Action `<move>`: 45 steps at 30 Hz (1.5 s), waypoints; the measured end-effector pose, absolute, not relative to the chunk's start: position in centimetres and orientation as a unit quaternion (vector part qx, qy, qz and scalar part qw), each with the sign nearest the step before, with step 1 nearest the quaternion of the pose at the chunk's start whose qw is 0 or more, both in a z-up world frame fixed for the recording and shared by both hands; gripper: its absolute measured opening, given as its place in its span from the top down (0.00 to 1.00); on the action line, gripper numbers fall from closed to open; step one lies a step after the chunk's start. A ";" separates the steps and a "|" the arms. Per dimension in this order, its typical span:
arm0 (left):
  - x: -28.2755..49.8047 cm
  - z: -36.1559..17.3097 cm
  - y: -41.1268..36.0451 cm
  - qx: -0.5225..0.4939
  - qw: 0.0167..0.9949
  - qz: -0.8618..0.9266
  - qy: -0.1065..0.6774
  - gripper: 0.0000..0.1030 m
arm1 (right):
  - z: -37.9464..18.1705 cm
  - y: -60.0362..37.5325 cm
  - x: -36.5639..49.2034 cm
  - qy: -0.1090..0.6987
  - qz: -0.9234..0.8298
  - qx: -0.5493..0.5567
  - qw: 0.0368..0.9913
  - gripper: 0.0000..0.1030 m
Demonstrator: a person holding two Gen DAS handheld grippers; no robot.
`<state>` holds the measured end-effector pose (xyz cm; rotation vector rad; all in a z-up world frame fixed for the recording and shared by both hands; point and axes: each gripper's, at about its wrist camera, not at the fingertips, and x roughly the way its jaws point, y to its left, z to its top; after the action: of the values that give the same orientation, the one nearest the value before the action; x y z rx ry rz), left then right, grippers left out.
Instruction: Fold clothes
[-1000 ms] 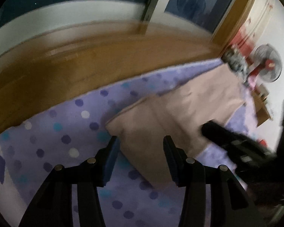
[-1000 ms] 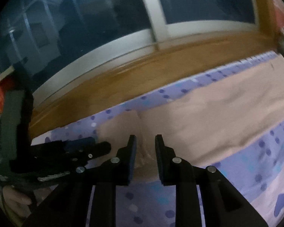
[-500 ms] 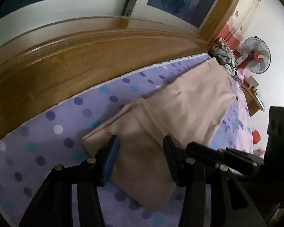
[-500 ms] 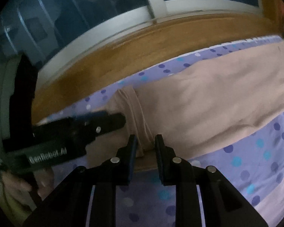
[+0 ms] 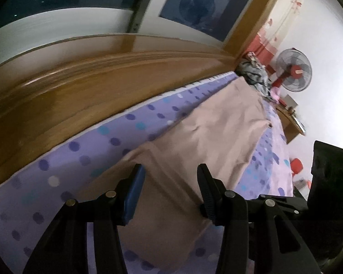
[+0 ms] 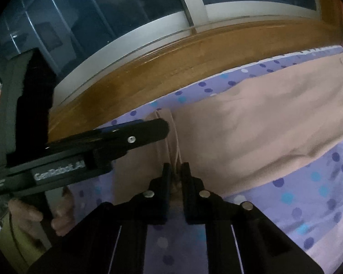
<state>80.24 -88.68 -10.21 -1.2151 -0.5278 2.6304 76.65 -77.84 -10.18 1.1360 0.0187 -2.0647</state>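
A pair of beige trousers (image 5: 217, 123) lies flat on a purple dotted bedsheet (image 5: 80, 159), also in the right wrist view (image 6: 263, 123). My left gripper (image 5: 169, 182) is open, its fingers straddling the near end of the trousers. It also shows in the right wrist view (image 6: 146, 130), low over the cloth's far corner. My right gripper (image 6: 176, 175) has its jaws narrowed around the near edge of the trousers by the white drawstring (image 6: 177, 150); a thin gap remains between them.
A wooden window ledge (image 5: 80, 86) runs along the far side of the bed below dark window panes. A bundle of grey clothes (image 5: 253, 73) lies at the bed's far end. A red standing fan (image 5: 293, 70) stands by the white wall.
Both grippers moved forward and down onto the near end of the trousers. My right gripper's jaws have narrowed around the cloth edge. The left jaws stayed open.
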 end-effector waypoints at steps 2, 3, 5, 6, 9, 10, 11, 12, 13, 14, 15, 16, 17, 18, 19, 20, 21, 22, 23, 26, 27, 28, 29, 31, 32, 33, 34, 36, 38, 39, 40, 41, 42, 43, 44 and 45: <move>79.5 -11.3 -88.4 -0.428 0.104 0.880 -0.177 0.53 | -11.1 -77.7 76.3 0.015 -0.810 0.457 0.367 0.93; 79.3 -11.6 -88.4 -0.430 0.106 0.880 -0.175 0.53 | -11.5 -77.6 76.1 0.015 -0.810 0.463 0.361 0.94; 79.4 -11.6 -88.5 -0.426 0.111 0.882 -0.171 0.53 | -11.6 -77.3 75.9 0.009 -0.809 0.464 0.360 0.95; 79.5 -11.4 -88.5 -0.427 0.111 0.881 -0.171 0.53 | -11.6 -77.3 75.9 0.013 -0.810 0.463 0.360 0.95; 80.6 -10.3 -89.2 -0.421 0.098 0.885 -0.172 0.53 | -10.6 -77.4 76.5 0.038 -0.819 0.447 0.358 0.92; 81.2 -9.9 -89.7 -0.416 0.091 0.887 -0.176 0.53 | -10.2 -77.4 76.9 0.042 -0.822 0.438 0.361 0.92; 81.9 -9.7 -90.3 -0.413 0.082 0.889 -0.181 0.53 | -9.7 -77.4 77.3 0.046 -0.825 0.430 0.365 0.92; 82.6 -9.4 -90.8 -0.409 0.073 0.890 -0.187 0.53 | -9.2 -77.4 77.8 0.054 -0.826 0.421 0.371 0.91; 83.2 -9.2 -91.5 -0.407 0.062 0.890 -0.195 0.53 | -8.8 -77.6 78.5 0.063 -0.826 0.412 0.379 0.90; 83.7 -9.3 -92.4 -0.406 0.051 0.888 -0.207 0.53 | -8.5 -77.8 79.0 0.074 -0.827 0.403 0.386 0.89; 84.1 -9.6 -93.2 -0.407 0.043 0.886 -0.219 0.53 | -8.2 -78.2 79.7 0.087 -0.827 0.392 0.394 0.85; 84.5 -9.9 -93.9 -0.407 0.036 0.883 -0.232 0.53 | -8.0 -78.7 80.5 0.103 -0.826 0.380 0.403 0.82; 84.8 -10.3 -94.4 -0.408 0.031 0.879 -0.243 0.52 | -8.0 -79.3 81.2 0.121 -0.824 0.369 0.413 0.74; 84.9 -10.6 -94.7 -0.410 0.026 0.876 -0.253 0.52 | -8.1 -80.0 81.9 0.139 -0.822 0.357 0.422 0.65; 85.0 -11.0 -94.9 -0.412 0.026 0.872 -0.263 0.52 | -8.1 -80.8 82.6 0.158 -0.819 0.346 0.430 0.61; 85.0 -11.3 -95.1 -0.414 0.030 0.867 -0.275 0.52 | -8.4 -81.4 83.2 0.174 -0.815 0.338 0.437 0.55; 85.0 -11.7 -95.2 -0.416 0.033 0.863 -0.286 0.52 | -8.7 -82.0 83.5 0.188 -0.813 0.334 0.439 0.51; 84.9 -12.0 -95.3 -0.417 0.034 0.859 -0.295 0.52 | -9.0 -82.5 83.7 0.200 -0.812 0.331 0.438 0.51; 84.6 -12.2 -95.3 -0.419 0.034 0.856 -0.302 0.52 | -9.4 -82.9 83.9 0.213 -0.811 0.327 0.436 0.51; 84.0 -12.4 -95.1 -0.422 0.026 0.854 -0.303 0.52 | -9.9 -83.5 84.4 0.240 -0.813 0.312 0.428 0.51; 83.7 -12.5 -94.9 -0.424 0.024 0.854 -0.301 0.52 | -10.1 -83.7 84.5 0.249 -0.814 0.307 0.426 0.51; 83.4 -12.5 -94.7 -0.426 0.023 0.854 -0.298 0.52 | -10.1 -83.8 84.7 0.255 -0.814 0.301 0.425 0.51; 83.1 -12.4 -94.5 -0.429 0.023 0.854 -0.293 0.52 | -10.2 -83.9 84.9 0.261 -0.814 0.296 0.426 0.51; 82.6 -12.4 -94.1 -0.435 0.021 0.856 -0.280 0.52 | -10.9 -84.4 85.0 0.276 -0.813 0.294 0.420 0.51; 82.4 -12.4 -94.1 -0.437 0.021 0.856 -0.277 0.52 | -11.3 -84.7 85.0 0.284 -0.813 0.294 0.416 0.51; 82.3 -12.4 -94.0 -0.438 0.021 0.856 -0.274 0.52 | -11.6 -84.9 85.0 0.291 -0.812 0.294 0.412 0.52; 82.1 -12.4 -94.1 -0.438 0.020 0.856 -0.274 0.54 | -12.2 -85.3 84.8 0.303 -0.809 0.304 0.401 0.52; 81.9 -12.5 -94.4 -0.441 0.018 0.853 -0.280 0.76 | -12.2 -85.6 83.9 0.291 -0.816 0.314 0.388 0.63; 81.8 -12.7 -94.7 -0.445 0.015 0.848 -0.287 0.84 | -12.1 -85.4 83.1 0.275 -0.816 0.333 0.384 0.68; 81.7 -12.7 -94.9 -0.447 0.014 0.846 -0.290 0.85 | -12.0 -85.2 82.9 0.270 -0.815 0.337 0.386 0.74; 81.7 -12.6 -94.9 -0.449 0.011 0.846 -0.289 0.86 | -11.8 -85.1 82.9 0.266 -0.815 0.338 0.388 0.79; 81.7 -12.3 -94.6 -0.450 0.006 0.847 -0.284 0.86 | -11.7 -84.9 82.8 0.257 -0.815 0.340 0.393 0.85; 81.8 -11.9 -94.4 -0.451 0.002 0.848 -0.279 0.86 | -11.5 -84.6 82.7 0.244 -0.816 0.341 0.397 0.87; 81.8 -11.4 -94.1 -0.451 -0.003 0.850 -0.274 0.86 | -11.3 -84.3 82.5 0.232 -0.817 0.342 0.402 0.87; 81.9 -10.8 -93.7 -0.451 -0.010 0.852 -0.267 0.86 | -11.2 -83.8 82.0 0.208 -0.816 0.351 0.410 0.88; 81.8 -10.3 -93.3 -0.451 -0.020 0.853 -0.260 0.86 | -11.0 -83.4 81.6 0.185 -0.813 0.361 0.417 0.88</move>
<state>81.83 -93.28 -10.34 -1.4359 -0.8281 2.7150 81.60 -83.38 -11.02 0.9065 0.4638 -2.0419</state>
